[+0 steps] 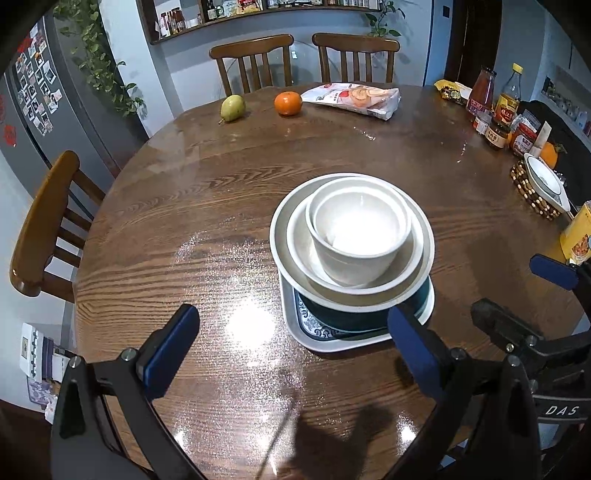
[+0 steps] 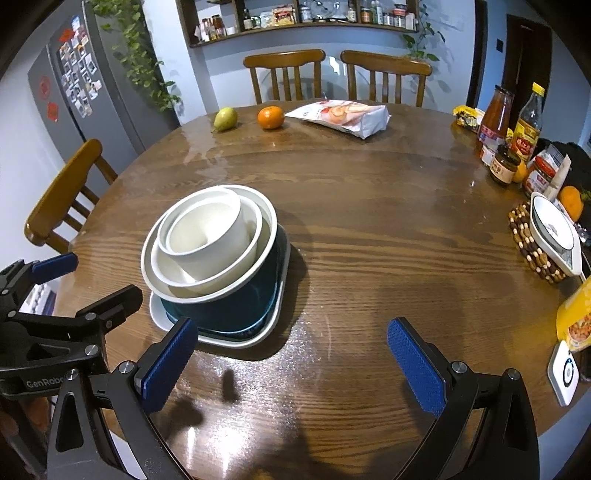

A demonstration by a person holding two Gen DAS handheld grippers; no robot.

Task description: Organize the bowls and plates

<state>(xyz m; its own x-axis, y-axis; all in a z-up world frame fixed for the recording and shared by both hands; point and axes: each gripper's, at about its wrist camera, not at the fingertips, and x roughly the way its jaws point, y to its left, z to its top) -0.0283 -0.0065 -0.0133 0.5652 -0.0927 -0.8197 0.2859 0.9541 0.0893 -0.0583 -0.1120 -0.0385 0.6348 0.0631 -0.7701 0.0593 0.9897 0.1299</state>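
Left gripper [image 1: 291, 350] open; bowls [image 1: 360, 236] stacked on plate [image 1: 332, 341], apparently untouched.

Round wooden table [image 1: 155, 229], wooden chairs [image 1: 255, 59], grey fridge [image 1: 44, 99], wall shelf [image 2: 295, 22]

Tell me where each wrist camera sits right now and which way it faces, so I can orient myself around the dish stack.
Left wrist: on the left gripper, low over the near table edge, facing the far chairs; the stack of bowls is right of centre; the right gripper shows at right.
Right wrist: on the right gripper, same heading; the stack is left of centre; the left gripper shows at left.
Shared: stack, pear, orange, table.
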